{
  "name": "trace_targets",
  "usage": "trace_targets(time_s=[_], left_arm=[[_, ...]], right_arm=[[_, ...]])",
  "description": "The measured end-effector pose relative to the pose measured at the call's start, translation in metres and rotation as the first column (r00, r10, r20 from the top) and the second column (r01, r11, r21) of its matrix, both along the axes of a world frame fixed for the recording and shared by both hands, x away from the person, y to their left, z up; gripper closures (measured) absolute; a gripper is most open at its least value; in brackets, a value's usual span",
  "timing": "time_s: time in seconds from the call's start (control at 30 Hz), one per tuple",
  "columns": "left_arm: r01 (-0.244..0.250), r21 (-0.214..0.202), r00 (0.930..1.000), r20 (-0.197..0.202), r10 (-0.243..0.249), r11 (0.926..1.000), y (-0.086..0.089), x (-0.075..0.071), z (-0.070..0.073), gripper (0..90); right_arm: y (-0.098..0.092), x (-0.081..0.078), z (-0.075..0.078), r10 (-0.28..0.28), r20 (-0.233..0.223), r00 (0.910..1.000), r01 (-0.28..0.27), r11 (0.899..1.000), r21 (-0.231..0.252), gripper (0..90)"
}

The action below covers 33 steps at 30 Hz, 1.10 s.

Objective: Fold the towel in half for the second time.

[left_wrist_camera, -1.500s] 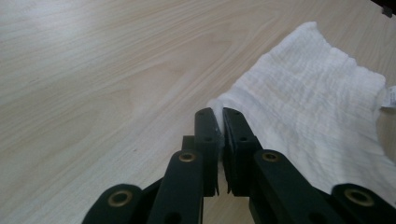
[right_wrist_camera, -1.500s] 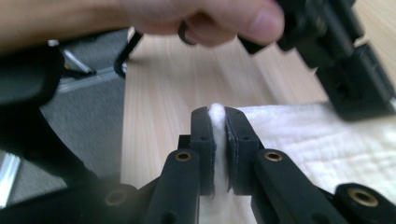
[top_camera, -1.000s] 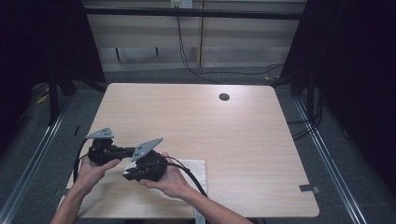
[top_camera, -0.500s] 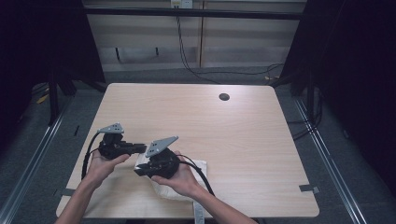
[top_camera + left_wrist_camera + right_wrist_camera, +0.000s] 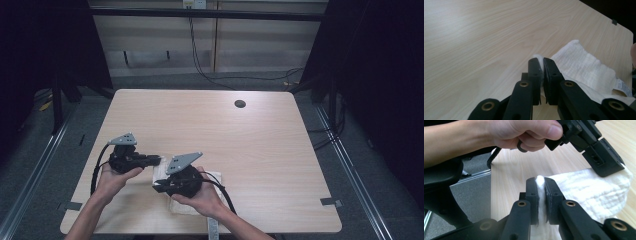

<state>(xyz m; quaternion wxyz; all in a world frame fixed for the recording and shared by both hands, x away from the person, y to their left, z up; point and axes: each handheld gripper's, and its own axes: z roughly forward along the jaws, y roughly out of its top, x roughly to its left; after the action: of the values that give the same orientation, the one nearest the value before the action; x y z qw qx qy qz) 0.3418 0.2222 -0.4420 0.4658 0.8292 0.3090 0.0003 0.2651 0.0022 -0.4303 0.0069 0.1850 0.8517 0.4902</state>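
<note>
Cloth (image 5: 192, 192) is lying near the front edge of the tabletop (image 5: 260, 145) in the high view, white and rumpled, partly under your hands. You are holding the left claw (image 5: 156, 161) at its left corner and the right claw (image 5: 159, 188) at its near edge, the two close together. A dark round hole (image 5: 240, 104) is sitting well apart, toward the far side.

In the left gripper view, you are pinching a corner of the cloth (image 5: 584, 67) with the left claw (image 5: 542, 65): the jaws are standing almost together with a thin white fold showing between them. The rest of the fabric is trailing to the right across the wood, a label (image 5: 622, 88) showing at its edge.

In the right gripper view, the right claw (image 5: 540, 185) is clamping a thicker tuft of the cloth (image 5: 596, 192), white fabric bulging up between the jaws. Your other hand (image 5: 524, 135) and its claw are hanging just above the cloth's far corner.

Judging from this, both grasps are made and the cloth is just beginning to lift at the held points; most of it is resting on the tabletop. The folding or spreading itself looks to be left to do, and I cannot tell which you are aiming for.
</note>
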Motion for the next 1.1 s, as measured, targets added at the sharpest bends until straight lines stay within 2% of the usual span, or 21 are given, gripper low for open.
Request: trace_targets(time_s=[0.07, 0.2, 0.23, 0.27, 0.33, 0.53, 0.67, 0.7, 0.8, 0.93, 1.0, 1.1], left_arm=[[0.001, -0.009, 1.0, -0.001, -0.001, 1.0, -0.008, 0.002, 0.0, 85.2], [0.022, 0.005, 0.9997, -0.002, -0.022, 0.9997, -0.023, 0.004, 0.0, 85.3], [0.041, 0.005, 0.9992, -0.003, -0.041, 0.9992, -0.033, 0.006, 0.0, 85.3], [0.041, 0.005, 0.9992, -0.003, -0.041, 0.9992, -0.033, 0.006, 0.0, 85.3], [0.072, 0.009, 0.9974, -0.001, -0.072, 0.9974, -0.05, 0.006, 0.002, 85.2], [0.118, 0.017, 0.993, 0.007, -0.118, 0.9929, -0.075, 0.005, 0.006, 85.2], [0.128, 0.036, 0.9916, 0.013, -0.129, 0.9911, -0.082, 0.004, 0.006, 85.2], [0.132, 0.041, 0.9912, 0.008, -0.132, 0.9904, -0.086, 0.005, 0.003, 85.2], [0.14, 0.039, 0.9902, -0.005, -0.14, 0.9894, -0.093, 0.006, -0.005, 85.2], [0.163, 0.053, 0.9866, -0.01, -0.163, 0.9852, -0.104, 0.003, -0.009, 84.4], [0.166, 0.029, 0.986, -0.019, -0.165, 0.9857, -0.106, 0.004, -0.011, 84.5], [0.169, 0.027, 0.9855, -0.024, -0.168, 0.9853, -0.109, 0.004, -0.013, 84.7]], right_arm=[[-0.007, 0.0, 0.001, -0.019, 0.002, 0.9998, 0.019, 1.0, 0.001, 82.5], [-0.02, -0.002, 0.002, -0.045, -0.007, 0.999, 0.045, 0.999, 0.015, 82.4], [-0.027, -0.003, 0.003, -0.059, -0.005, 0.9983, 0.059, 0.998, 0.013, 82.3], [-0.03, -0.003, 0.003, -0.062, -0.005, 0.9981, 0.062, 0.998, 0.014, 82.3], [-0.035, -0.005, 0.004, -0.067, -0.003, 0.9978, 0.067, 0.998, 0.014, 81.3], [-0.048, -0.013, 0.003, -0.085, -0.001, 0.9963, 0.085, 0.996, 0.001, 81.2], [-0.056, -0.016, 0.002, -0.096, -0.013, 0.9953, 0.096, 0.995, 0.005, 80.0], [-0.063, -0.018, -0.002, -0.116, -0.031, 0.9928, 0.117, 0.993, 0.02, 80.3], [-0.072, -0.022, -0.007, -0.139, -0.038, 0.9895, 0.14, 0.99, 0.016, 80.4], [-0.079, -0.024, -0.012, -0.146, -0.053, 0.9879, 0.147, 0.989, 0.02, 80.7], [-0.08, -0.026, -0.014, -0.147, -0.054, 0.9876, 0.148, 0.989, 0.012, 79.9], [-0.083, -0.027, -0.017, -0.156, -0.058, 0.986, 0.157, 0.987, 0.012, 80.0]])
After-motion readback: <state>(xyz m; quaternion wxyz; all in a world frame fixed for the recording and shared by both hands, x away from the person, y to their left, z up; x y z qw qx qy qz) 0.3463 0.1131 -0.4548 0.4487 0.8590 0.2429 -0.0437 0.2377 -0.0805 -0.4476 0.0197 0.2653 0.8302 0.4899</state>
